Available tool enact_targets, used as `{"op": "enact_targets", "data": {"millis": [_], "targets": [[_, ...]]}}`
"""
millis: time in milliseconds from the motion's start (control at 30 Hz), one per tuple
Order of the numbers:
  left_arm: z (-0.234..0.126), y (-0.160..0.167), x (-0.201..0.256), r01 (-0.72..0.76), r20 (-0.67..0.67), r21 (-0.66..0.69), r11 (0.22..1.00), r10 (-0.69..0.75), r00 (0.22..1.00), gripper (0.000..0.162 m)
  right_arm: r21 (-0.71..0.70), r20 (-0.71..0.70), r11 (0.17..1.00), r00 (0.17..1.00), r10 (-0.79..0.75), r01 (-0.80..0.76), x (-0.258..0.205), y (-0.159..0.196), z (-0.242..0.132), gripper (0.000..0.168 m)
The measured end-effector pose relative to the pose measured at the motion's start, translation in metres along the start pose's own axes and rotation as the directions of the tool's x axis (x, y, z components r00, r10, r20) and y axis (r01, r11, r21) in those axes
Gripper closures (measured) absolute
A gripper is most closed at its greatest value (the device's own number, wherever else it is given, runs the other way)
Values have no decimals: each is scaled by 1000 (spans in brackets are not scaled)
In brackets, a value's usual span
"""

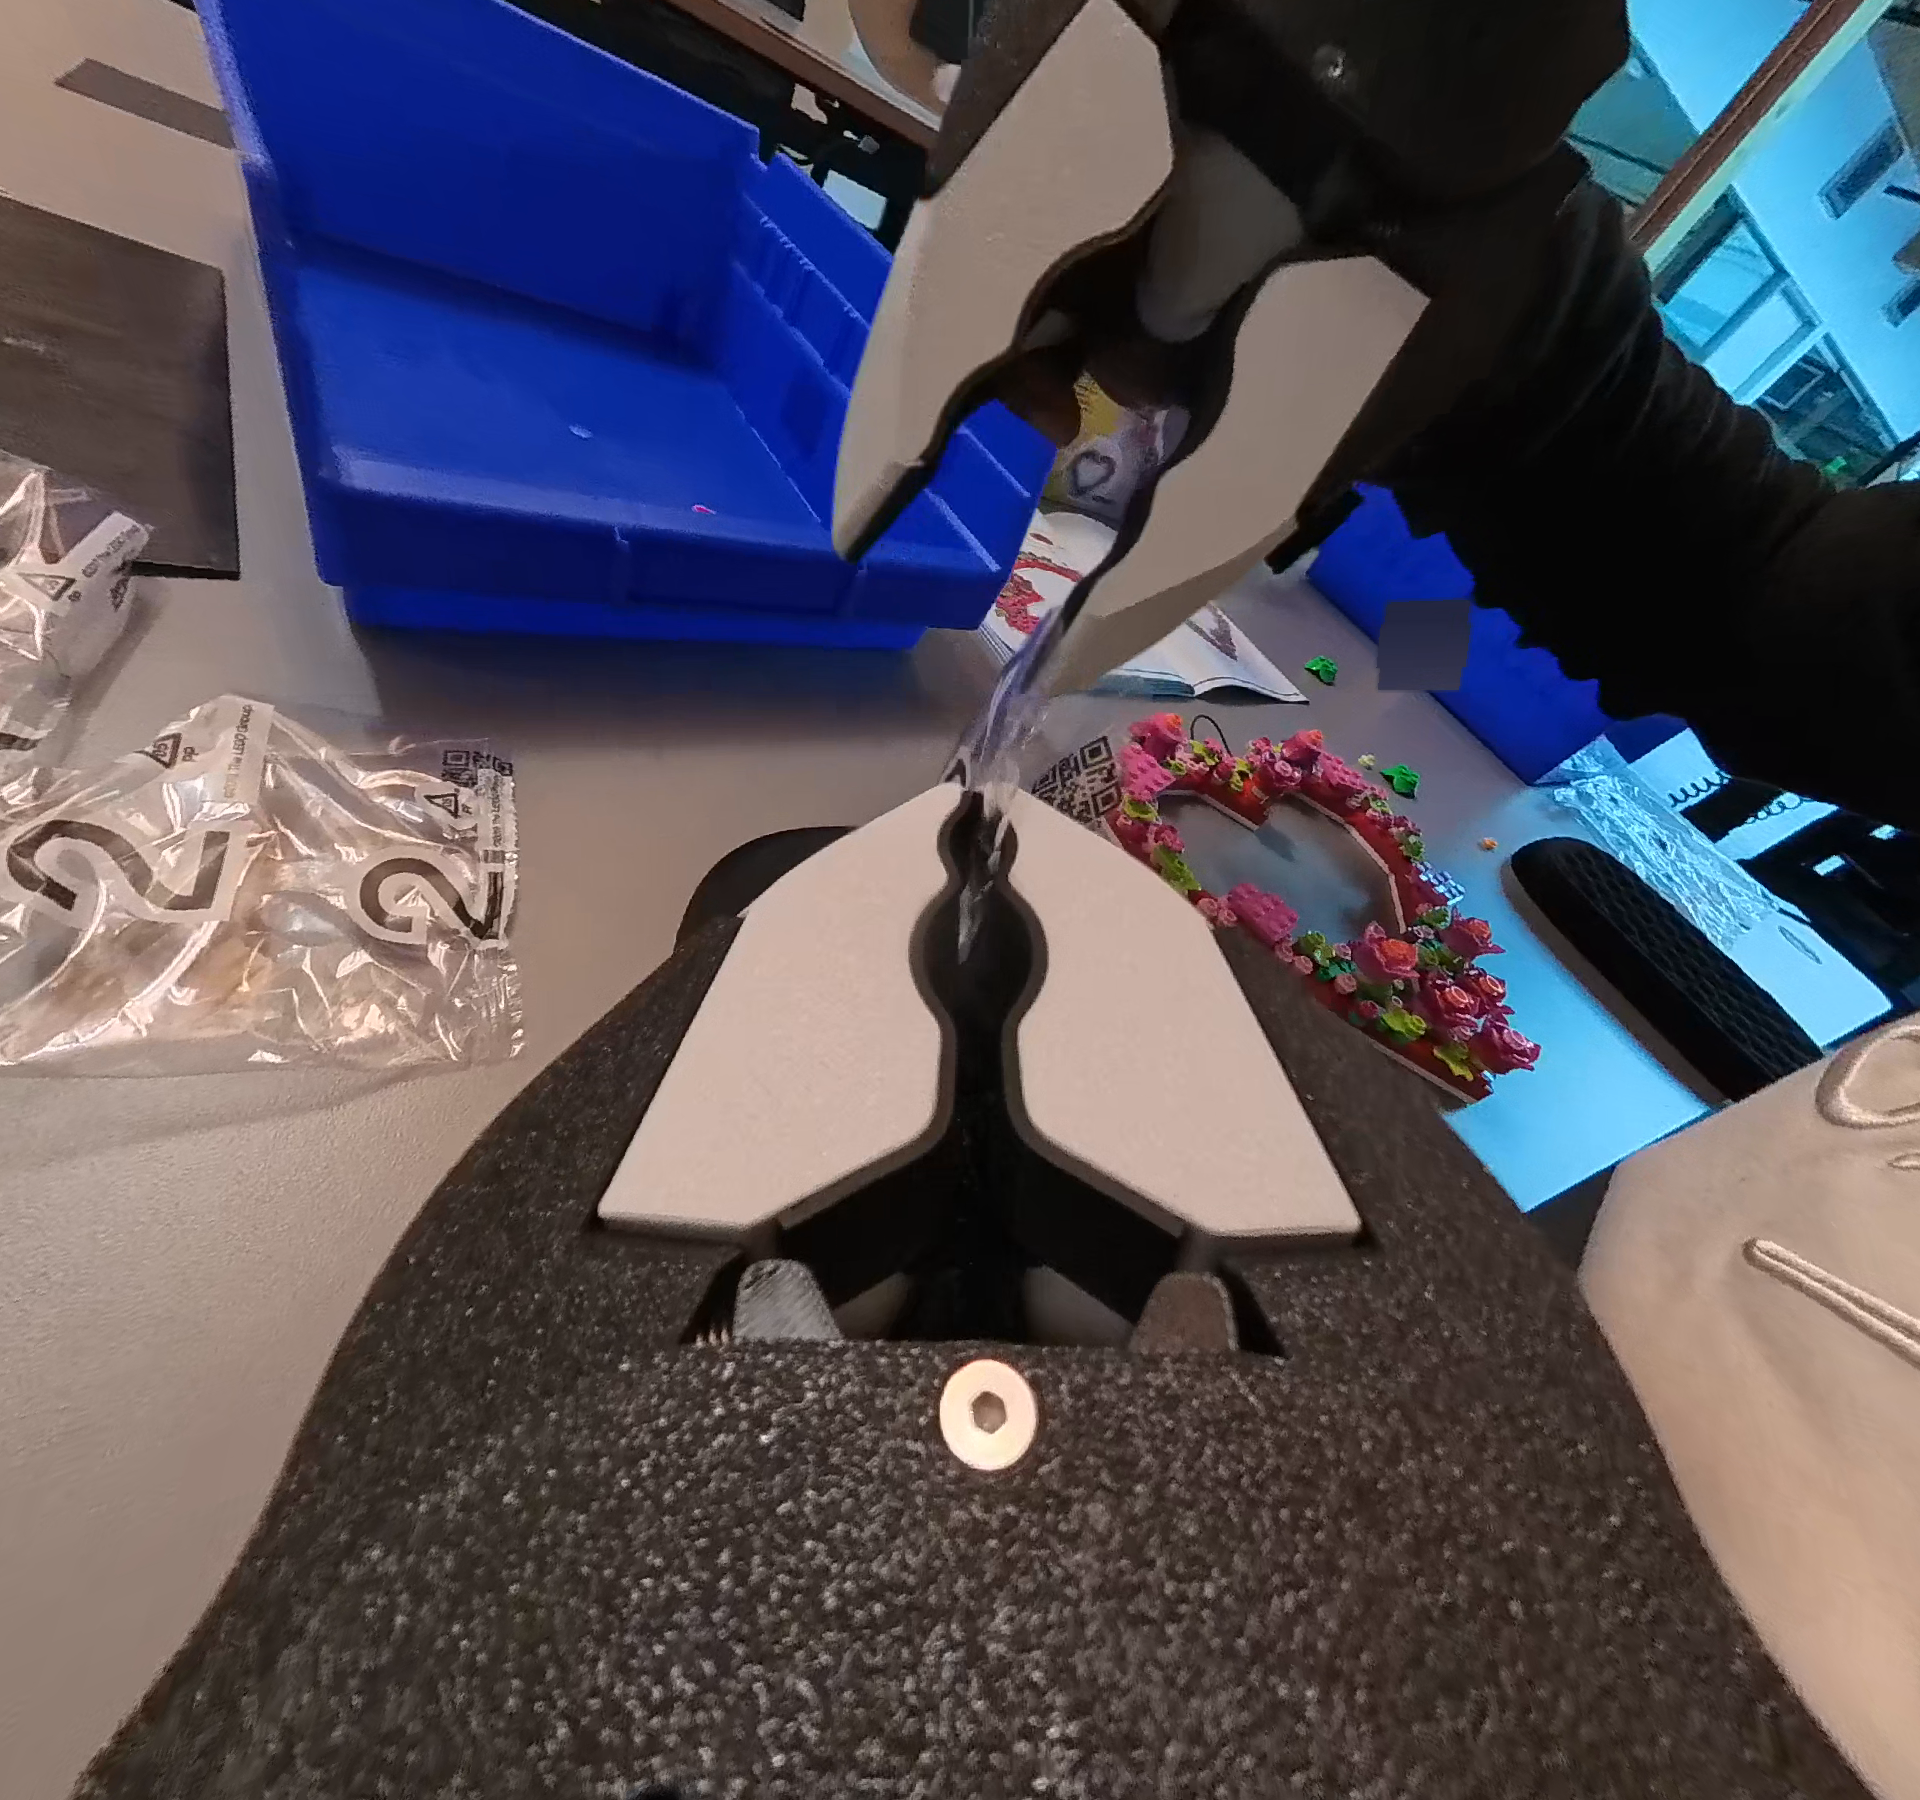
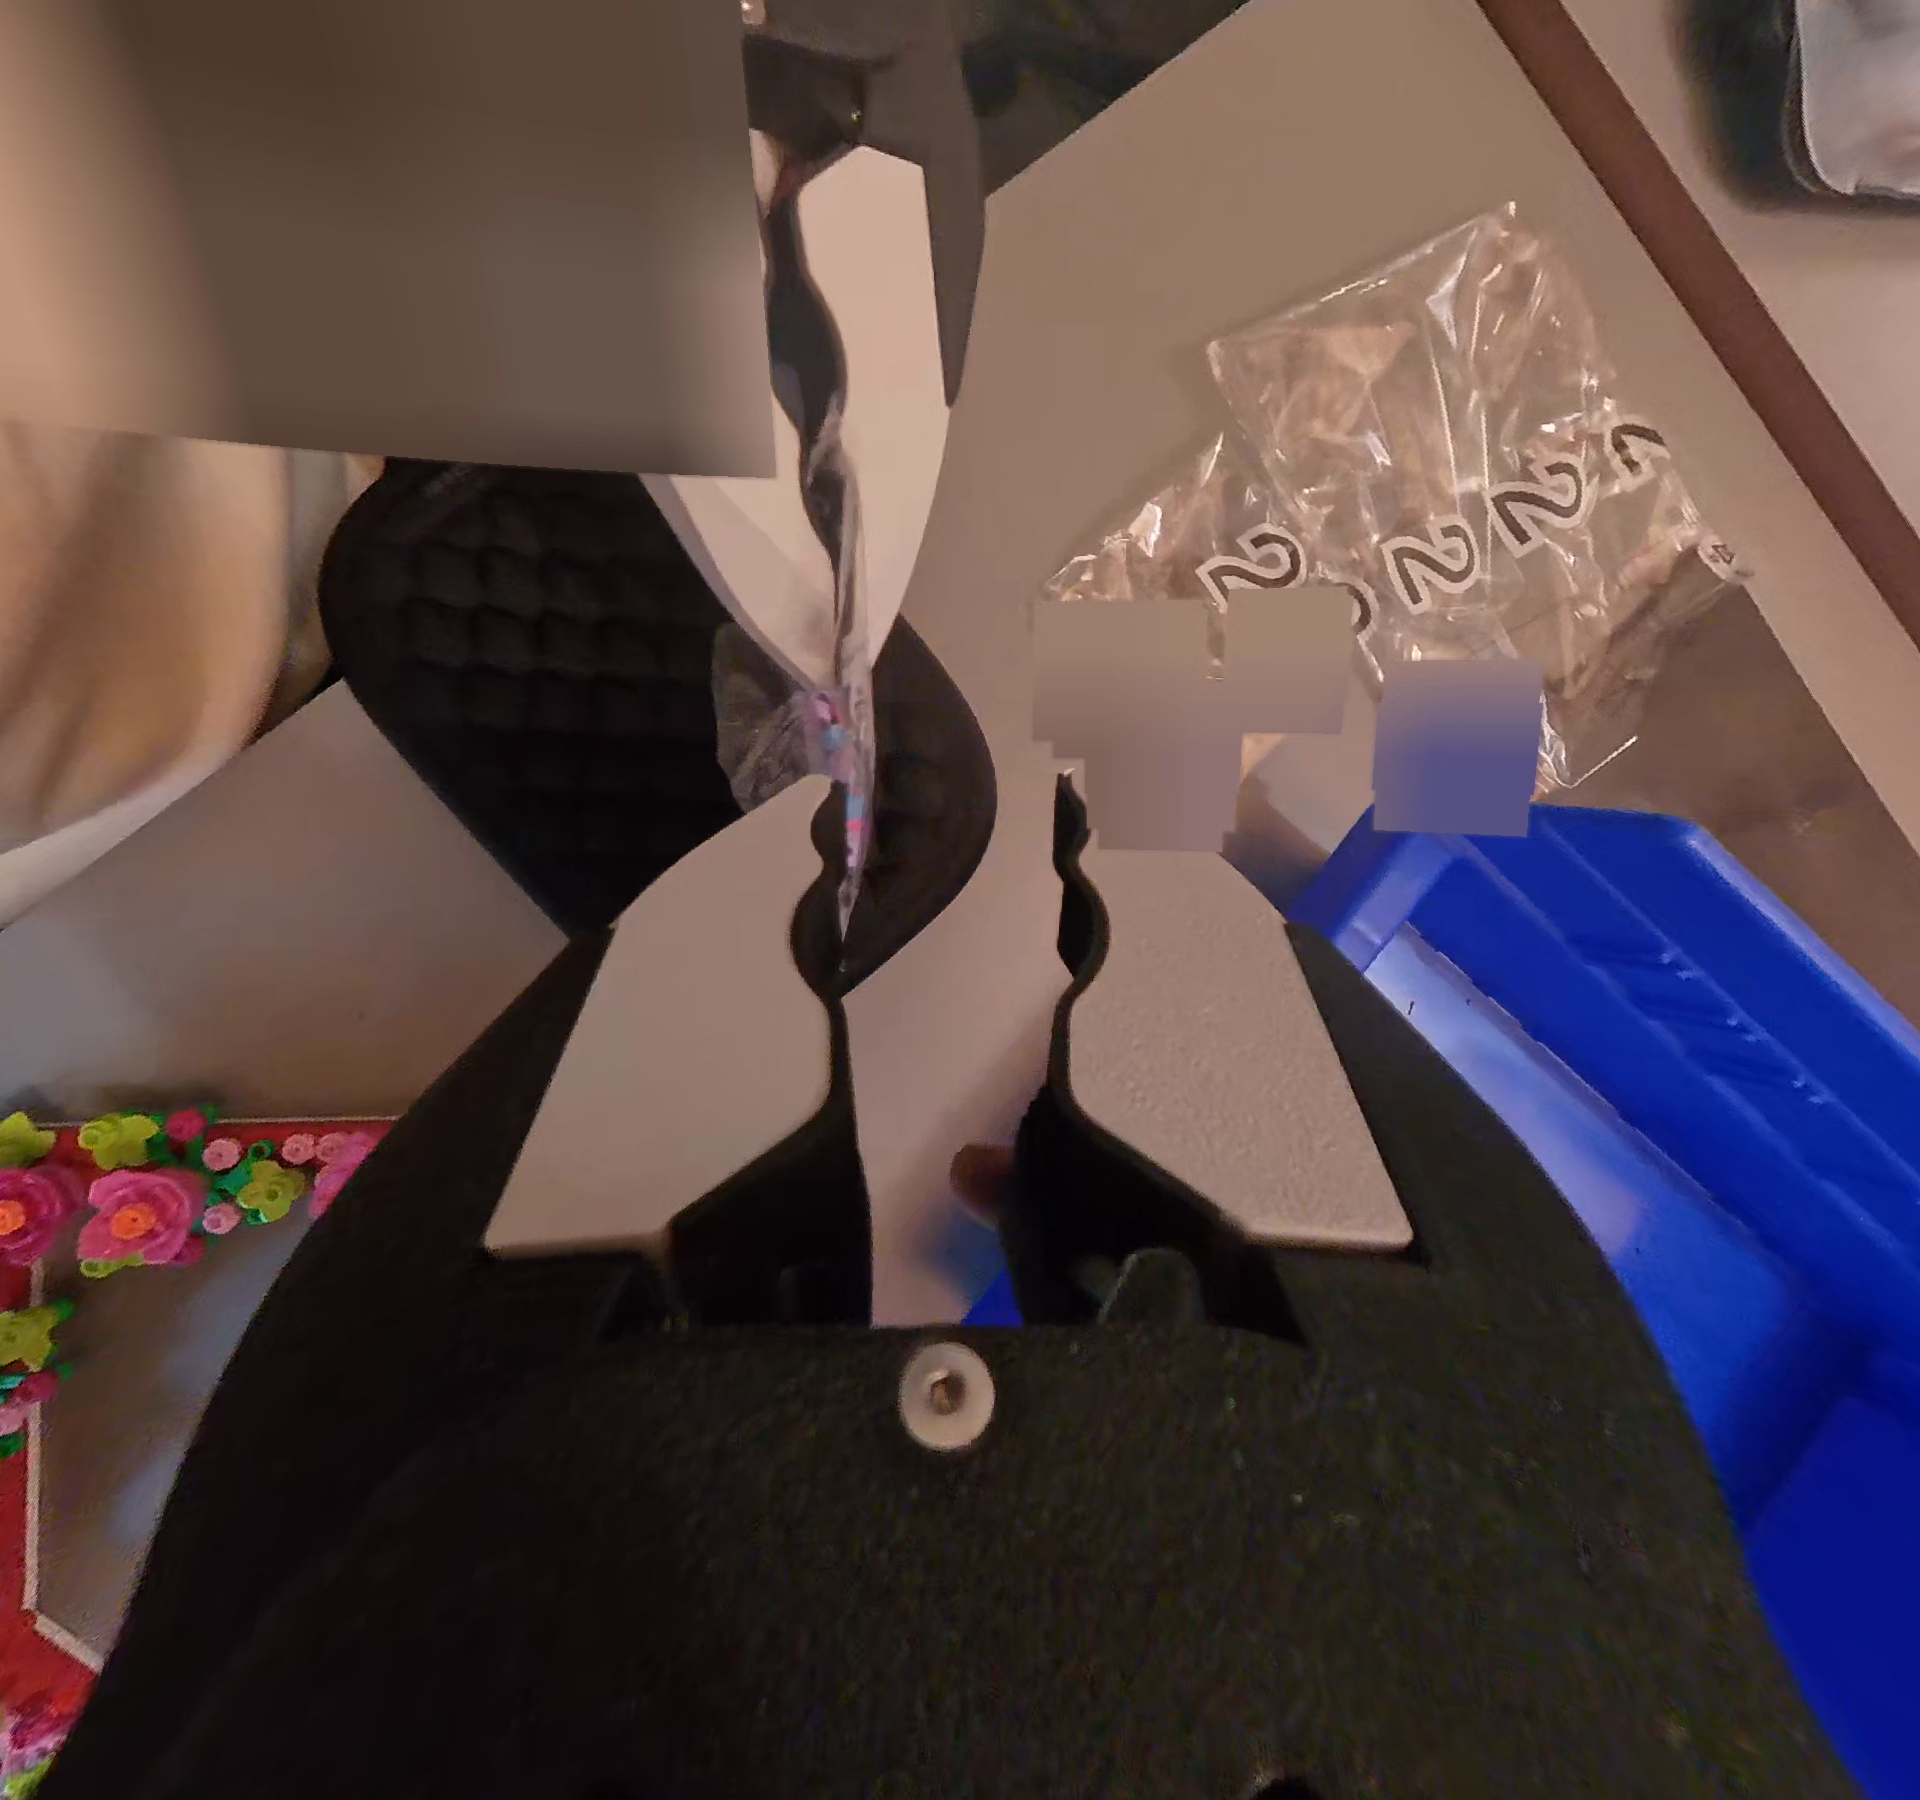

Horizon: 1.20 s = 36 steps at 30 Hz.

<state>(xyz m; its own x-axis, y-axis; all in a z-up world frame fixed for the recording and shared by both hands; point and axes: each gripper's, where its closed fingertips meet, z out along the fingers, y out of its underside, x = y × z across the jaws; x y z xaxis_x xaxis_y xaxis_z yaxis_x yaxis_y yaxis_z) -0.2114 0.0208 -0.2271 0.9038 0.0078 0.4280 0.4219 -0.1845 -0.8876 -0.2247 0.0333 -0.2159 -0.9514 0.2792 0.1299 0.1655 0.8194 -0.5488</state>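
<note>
My left gripper (image 1: 977, 794) is shut on a small clear plastic bag (image 1: 1003, 742), held above the grey table (image 1: 623, 753). The bag stretches up as a thin twisted strip to one fingertip of my right gripper (image 1: 956, 607), which hangs over it with its jaws apart. In the right wrist view my right gripper (image 2: 940, 789) is open. The bag (image 2: 831, 742), with small coloured pieces inside, lies against the inner side of its left finger. The left gripper (image 2: 847, 649) pinches the bag from above. A blurred patch hides part of it.
A blue plastic bin (image 1: 540, 348) stands behind, also in the right wrist view (image 2: 1610, 1075). Clear printed bags (image 1: 249, 877) lie left. A heart-shaped brick flower wreath (image 1: 1351, 898) and an open booklet (image 1: 1195, 649) lie right. A black mesh object (image 1: 1662, 961) sits at the table's edge.
</note>
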Motion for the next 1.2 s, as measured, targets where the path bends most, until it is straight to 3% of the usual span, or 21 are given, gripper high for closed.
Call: {"op": "enact_targets", "data": {"millis": [33, 167, 300, 467, 567, 733, 867, 1033, 1200], "targets": [[0, 0, 0, 2, 0, -1, 1000, -2, 1000, 162, -8, -4, 1000, 1000, 3, -3, 2, 1, 0, 130], [0, 0, -1, 12, -6, 1, 1000, -12, 1000, 162, -55, -23, 998, 1000, -13, 12, 23, 20, -18, 135], [0, 1, 1, 0, -8, -1, 1000, 0, 1000, 162, -259, -47, 966, 999, 5, -17, 75, 92, -38, 144], [0, 3, -1, 12, -11, -3, 1000, -12, 1000, 162, -428, 54, 904, 998, 22, 4, 96, 164, -21, 152], [1, 4, -1, 11, -12, -15, 1000, -11, 1000, 162, -498, 82, 867, 996, 23, 21, 101, 189, -9, 150], [2, 5, -3, 20, -18, -23, 1000, -21, 1000, 162, -532, 106, 846, 994, 40, 22, 101, 198, -1, 143], [2, 5, -5, 24, -14, -19, 1000, -24, 1000, 162, -532, 112, 846, 992, 57, 11, 101, 196, 1, 146], [1, 5, -6, 22, -14, -15, 1000, -22, 1000, 162, -529, 125, 849, 991, 57, 18, 99, 197, 2, 168], [1, 5, -5, 23, -16, -14, 1000, -23, 1000, 162, -516, 106, 857, 993, 54, 9, 103, 191, -5, 164]]}}
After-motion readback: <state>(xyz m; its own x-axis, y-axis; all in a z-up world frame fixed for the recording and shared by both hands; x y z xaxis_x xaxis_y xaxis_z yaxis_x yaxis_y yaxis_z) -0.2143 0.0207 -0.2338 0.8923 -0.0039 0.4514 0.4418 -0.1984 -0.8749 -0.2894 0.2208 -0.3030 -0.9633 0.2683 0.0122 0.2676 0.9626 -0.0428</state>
